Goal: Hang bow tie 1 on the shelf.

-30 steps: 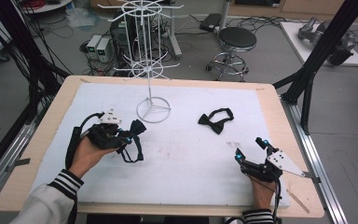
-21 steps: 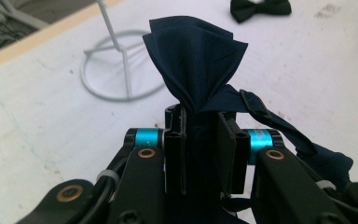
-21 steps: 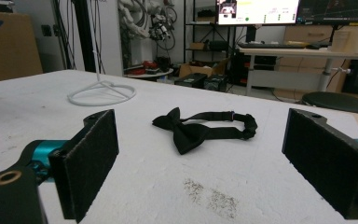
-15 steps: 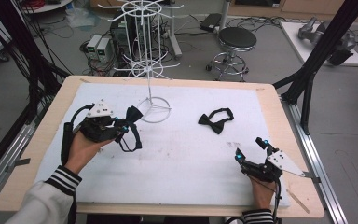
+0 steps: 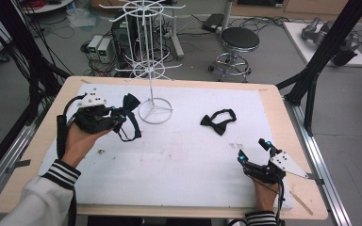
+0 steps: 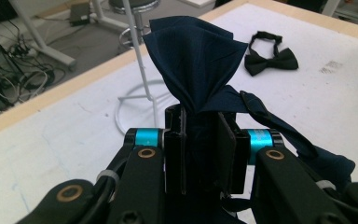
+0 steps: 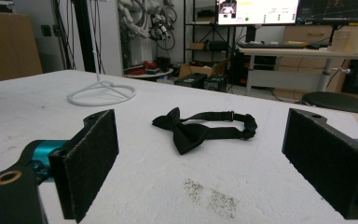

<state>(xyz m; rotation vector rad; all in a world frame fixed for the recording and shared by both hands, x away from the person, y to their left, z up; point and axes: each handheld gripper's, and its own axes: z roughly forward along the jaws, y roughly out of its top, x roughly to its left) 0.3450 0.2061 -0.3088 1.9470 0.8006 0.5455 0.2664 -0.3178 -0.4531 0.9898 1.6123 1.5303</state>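
- My left claw [image 5: 119, 114] is clenched on the navy bow tie [image 5: 131, 103]; in the left gripper view the jaws press on the tie's middle [image 6: 200, 88], and its fanned wing stands straight up above them.
- The tie's strap [image 5: 131, 132] hangs off the claw in a loop towards the tabletop [image 5: 179, 155]; in the left gripper view it trails away to the right [image 6: 279, 126] of the jaws.
- From above, I see the held tie lifted clear of the white sheet, just beside the round base of the white wire rack [image 5: 155, 110], on its left.
- The rack's thin pole [image 6: 137, 56] rises right behind the navy fabric in the left gripper view, with part of the ring-shaped foot visible below it.
- My right claw [image 5: 253, 148] rests low at the near right corner of the tabletop, jaws released and wide apart, nothing between them.
- Through the right gripper view I look between the two dark pads [image 7: 91, 163] at a black bow tie [image 7: 200, 128] lying flat on the sheet, strap curled behind it.
- That black bow tie [image 5: 218, 122] sits well apart from both claws, to the right of the rack base and beyond my right hand.
- A speckled dark smudge [image 7: 209, 196] marks the sheet between the right claw and the black tie.
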